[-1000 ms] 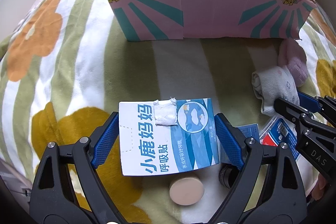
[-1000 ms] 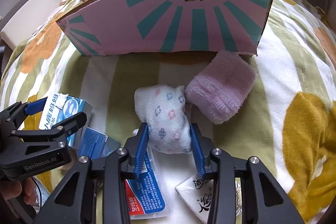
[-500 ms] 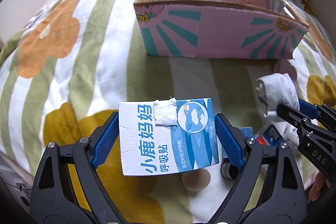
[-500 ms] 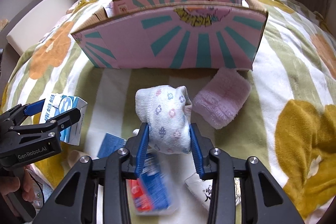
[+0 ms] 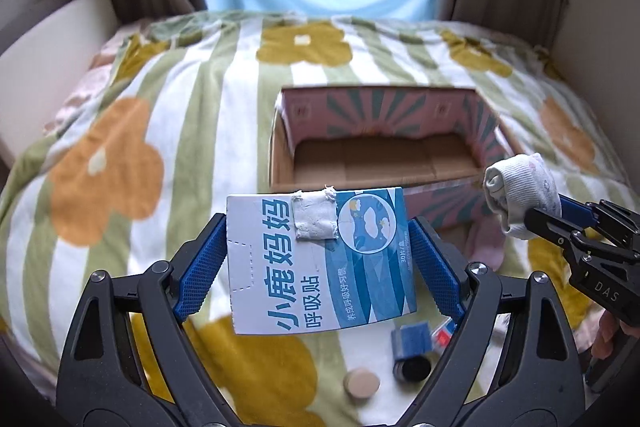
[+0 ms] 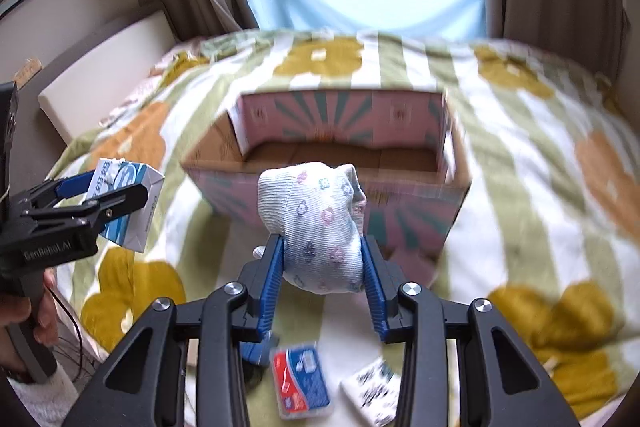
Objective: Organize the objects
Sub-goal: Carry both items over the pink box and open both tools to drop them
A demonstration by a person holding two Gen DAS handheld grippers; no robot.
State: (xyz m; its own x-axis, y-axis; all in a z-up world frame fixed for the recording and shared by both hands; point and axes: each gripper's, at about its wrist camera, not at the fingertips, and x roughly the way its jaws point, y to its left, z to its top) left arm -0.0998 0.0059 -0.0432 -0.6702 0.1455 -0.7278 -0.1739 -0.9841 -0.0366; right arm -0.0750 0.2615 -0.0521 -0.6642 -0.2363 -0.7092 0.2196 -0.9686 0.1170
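My left gripper is shut on a blue-and-white carton with Chinese print, held in the air above the blanket, short of the box. It shows at the left of the right wrist view. My right gripper is shut on a rolled white floral sock, also lifted, just in front of the box; the sock shows at the right of the left wrist view. The open pink-and-teal cardboard box stands ahead with a bare brown floor.
Left on the flowered striped blanket are a pink sock, a small blue box, a black cap, a beige disc, a red-blue packet and a white printed packet. Curtains and a window stand behind.
Both grippers have risen with their loads and tilted forward, so the box's open top and the window have come into view. The items on the blanket have dropped lower in the views.
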